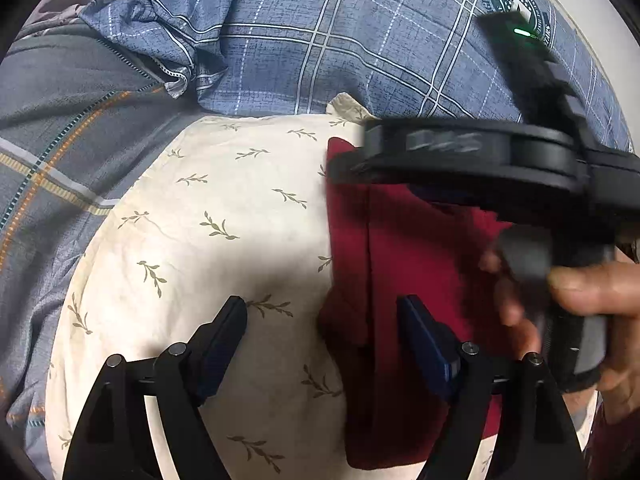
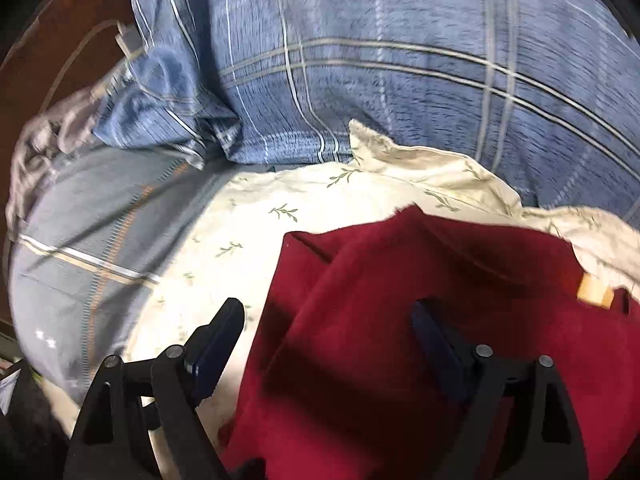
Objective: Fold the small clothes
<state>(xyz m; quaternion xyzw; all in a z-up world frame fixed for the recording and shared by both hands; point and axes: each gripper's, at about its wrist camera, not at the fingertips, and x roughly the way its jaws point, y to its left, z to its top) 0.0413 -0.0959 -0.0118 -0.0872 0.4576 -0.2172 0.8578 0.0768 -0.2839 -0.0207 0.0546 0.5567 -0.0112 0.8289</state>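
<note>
Both pairs of fingers stand wide apart with nothing clamped between them: the left gripper [image 1: 322, 320] hangs over the near edge of the garment [image 1: 416, 280], one finger [image 1: 224, 328] above the pillow [image 1: 208, 232] and the other [image 1: 424, 336] above the red cloth, and the right gripper [image 2: 332, 324] straddles the same boundary, its left finger [image 2: 220, 332] over cream fabric and its right finger [image 2: 436, 336] over red. Neither pad seems to press on the cloth, which suggests both tools are free to pick a new edge rather than holding a fold in place. The garment, a dark red piece with a tan label [image 2: 594, 290] at its right, lies on the pillow's right half, partly doubled over with a long straight crease running away from the left camera; the firm, pale pillow probably serves as a raised folding surface. In the left view the right tool's black body, blurred, crosses above the garment's far end, gripped by a hand [image 1: 580, 304]. Beyond the pillow lies a blue plaid cover [image 1: 360, 40], and to the left a grey striped one [image 1: 60, 152].
</note>
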